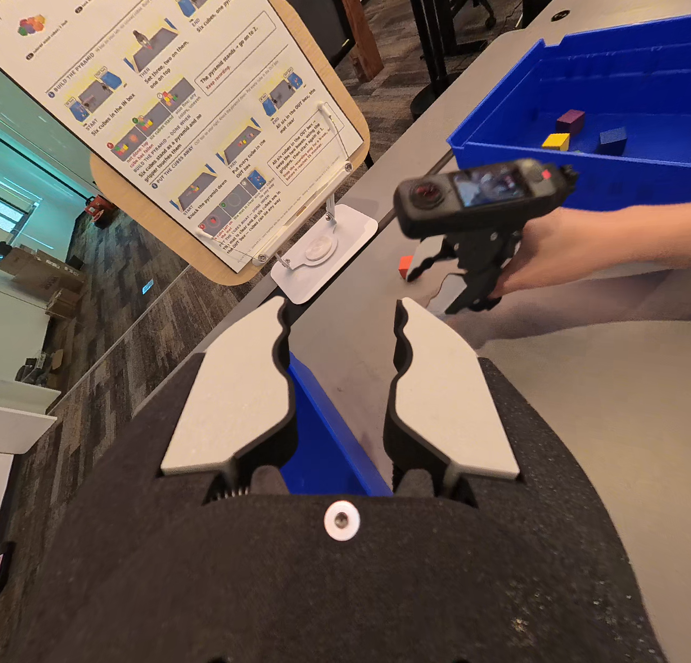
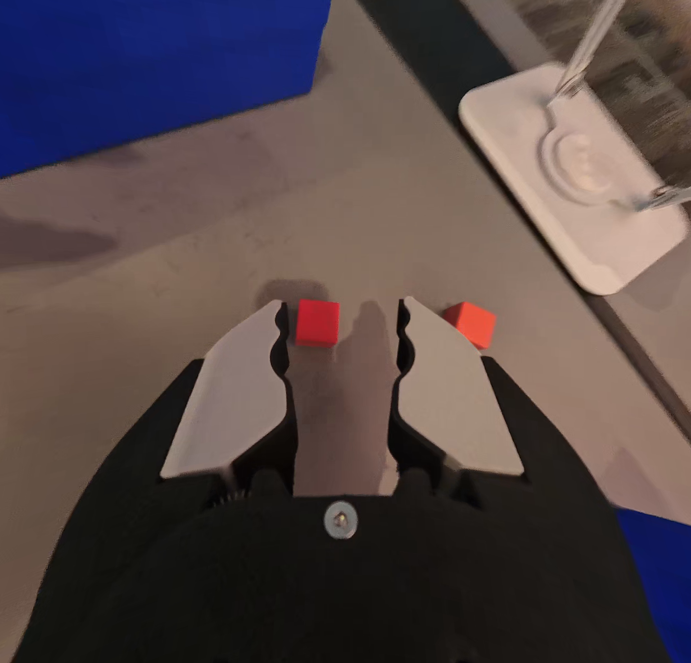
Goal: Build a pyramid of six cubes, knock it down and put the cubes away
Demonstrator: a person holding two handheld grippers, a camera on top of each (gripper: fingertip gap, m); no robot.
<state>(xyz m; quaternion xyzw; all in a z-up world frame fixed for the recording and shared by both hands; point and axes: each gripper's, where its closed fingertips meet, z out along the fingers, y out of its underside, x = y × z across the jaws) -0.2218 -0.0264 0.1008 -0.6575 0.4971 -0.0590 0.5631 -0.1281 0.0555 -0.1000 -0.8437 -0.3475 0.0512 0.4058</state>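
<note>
Right claw (image 2: 340, 308) hangs released over the grey surface (image 2: 187, 271) — small red wooden cube (image 2: 317, 323) between its tips; left claw (image 1: 341, 308) released, empty.

Left wrist view is evenly and brightly lit; soft shadows are cast on the grey table (image 1: 583, 402). Strong wide-angle distortion is seen at the edges, with the instruction board (image 1: 179, 114) and floor bent. The right gripper (image 1: 430, 290) and the hand (image 1: 583, 245) holding it are smeared by motion blur, while the blue bin (image 1: 523, 185) is kept fairly sharp. Right wrist view is dimmer and warmer, blurred overall. The white stand base (image 2: 572, 181) at upper right is streaked. A soft shadow is cast behind the red cube (image 2: 318, 323); the orange cube (image 2: 472, 321) is slightly soft.
</note>
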